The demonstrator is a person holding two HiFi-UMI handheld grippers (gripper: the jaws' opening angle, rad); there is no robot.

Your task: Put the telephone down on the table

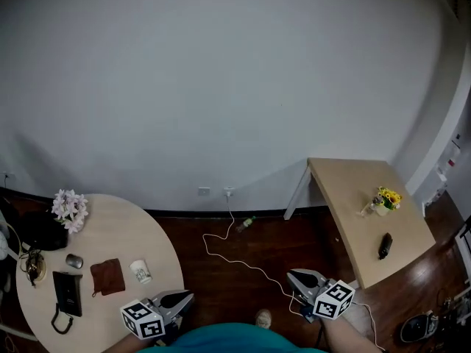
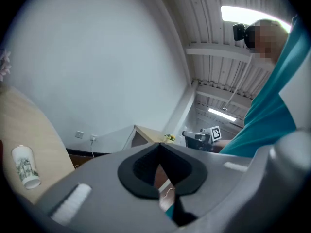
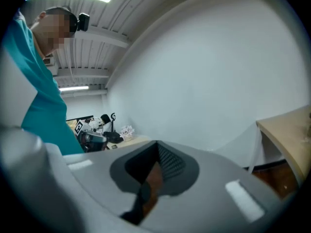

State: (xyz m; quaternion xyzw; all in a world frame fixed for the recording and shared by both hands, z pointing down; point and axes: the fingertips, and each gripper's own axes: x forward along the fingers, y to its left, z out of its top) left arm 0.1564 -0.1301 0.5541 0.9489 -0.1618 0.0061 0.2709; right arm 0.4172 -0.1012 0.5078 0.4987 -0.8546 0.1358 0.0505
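Observation:
A black telephone (image 1: 66,294) with a curled cord lies flat on the round wooden table (image 1: 110,223) at the lower left. My left gripper (image 1: 185,297) hovers at that table's right edge, shut and holding nothing; in its own view the jaws (image 2: 159,144) meet at the tip. My right gripper (image 1: 294,275) is over the dark floor near the rectangular table (image 1: 346,190), and its jaws (image 3: 157,143) also look shut and empty. A small black object (image 1: 385,245) lies on the rectangular table.
On the round table are white flowers (image 1: 69,207), a black bag (image 1: 38,230), a mouse (image 1: 73,260), a brown cloth (image 1: 107,276) and a paper cup (image 1: 140,271). Yellow flowers (image 1: 386,198) stand on the rectangular table. A white cable (image 1: 235,259) trails over the floor.

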